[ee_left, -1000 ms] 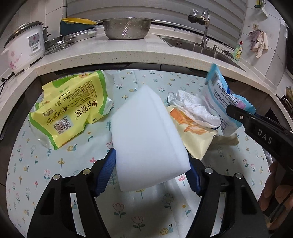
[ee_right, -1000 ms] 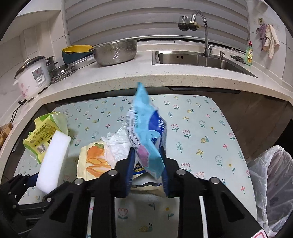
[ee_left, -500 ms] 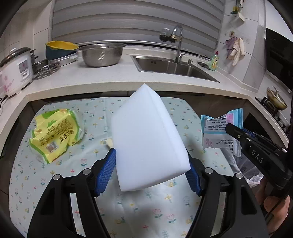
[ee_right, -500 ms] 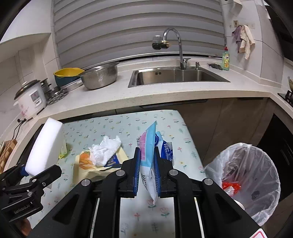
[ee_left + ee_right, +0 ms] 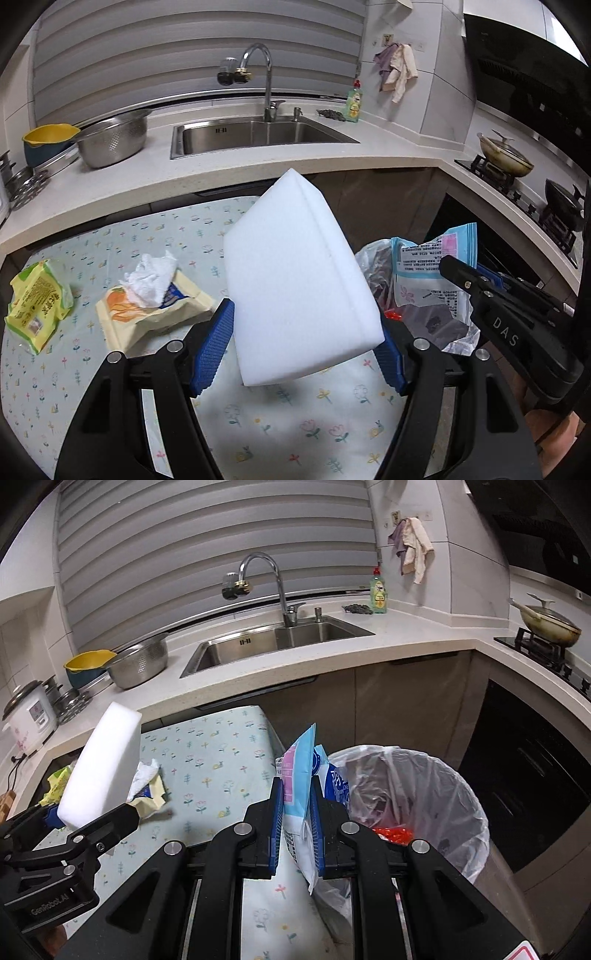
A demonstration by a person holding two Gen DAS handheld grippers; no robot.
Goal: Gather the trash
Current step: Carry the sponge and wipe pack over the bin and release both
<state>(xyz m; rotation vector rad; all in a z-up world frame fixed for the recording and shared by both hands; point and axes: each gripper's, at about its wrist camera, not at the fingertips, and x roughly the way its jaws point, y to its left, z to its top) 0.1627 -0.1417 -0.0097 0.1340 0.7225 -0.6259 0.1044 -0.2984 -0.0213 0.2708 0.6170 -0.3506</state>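
Note:
My left gripper [image 5: 299, 343] is shut on a white foam block [image 5: 295, 273], held above the floral table's right end; the block also shows in the right wrist view [image 5: 101, 771]. My right gripper [image 5: 297, 823] is shut on a blue and pink wrapper [image 5: 299, 782], held at the table's right edge beside the bin with a clear liner [image 5: 424, 797]. The wrapper also shows in the left wrist view [image 5: 432, 273]. On the table lie a cream and orange packet [image 5: 147, 314] with crumpled white tissue [image 5: 151, 277] on it, and a yellow-green packet [image 5: 35, 306].
The floral table [image 5: 288, 417] stands against a white counter [image 5: 229, 173] with a sink [image 5: 255, 133], steel colander [image 5: 114, 138] and yellow bowl [image 5: 48, 133]. A stove with pans [image 5: 506, 162] is at the right. The bin holds some trash, including something red [image 5: 391, 834].
Both grippers have swung right, away from the table's middle toward the bin, each keeping its load. The bin is now close under the right gripper.

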